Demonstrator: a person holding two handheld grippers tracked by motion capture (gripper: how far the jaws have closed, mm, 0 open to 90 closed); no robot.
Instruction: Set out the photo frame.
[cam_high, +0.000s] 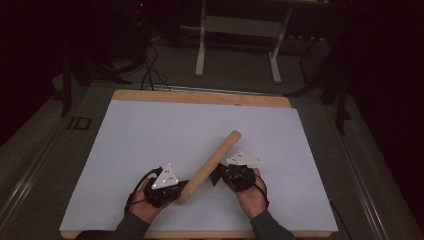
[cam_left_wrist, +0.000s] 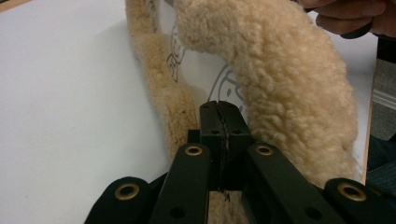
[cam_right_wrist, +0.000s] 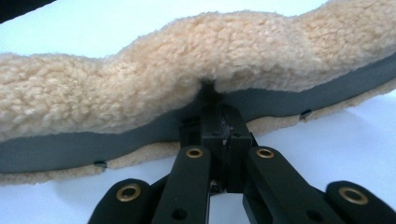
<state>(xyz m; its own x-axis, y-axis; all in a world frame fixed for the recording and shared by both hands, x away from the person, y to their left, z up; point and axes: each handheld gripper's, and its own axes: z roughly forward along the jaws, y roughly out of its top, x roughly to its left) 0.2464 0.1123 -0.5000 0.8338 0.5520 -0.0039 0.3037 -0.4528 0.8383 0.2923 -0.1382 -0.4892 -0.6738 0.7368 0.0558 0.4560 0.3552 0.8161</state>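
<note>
A: Well, where does the work stand right now?

B: The fleece wrap (cam_high: 209, 167) lies slantwise on the white mat (cam_high: 150, 140), folded over into a long tube, its far end pointing toward the mat's back edge and its near end toward the front edge.

A: And the tools?

B: The left gripper (cam_high: 176, 194) sits at the wrap's near end. In the left gripper view its jaws are pressed together, pinching a thin edge of the wrap (cam_left_wrist: 280, 93) at the tips, with the printed white lining showing between the two fleece folds. The right gripper (cam_high: 216, 176) meets the wrap about midway along its length; in the right gripper view its jaws are clamped tight on the wrap's (cam_right_wrist: 187, 84) upper edge, where the grey inner layer joins the fleece.

A: So how far along is it?

B: I judge that both grips are made and the fold is brought over. What looks left is to line up the two long edges and close them along the whole length. Whether any part already holds together, I cannot tell.
</note>
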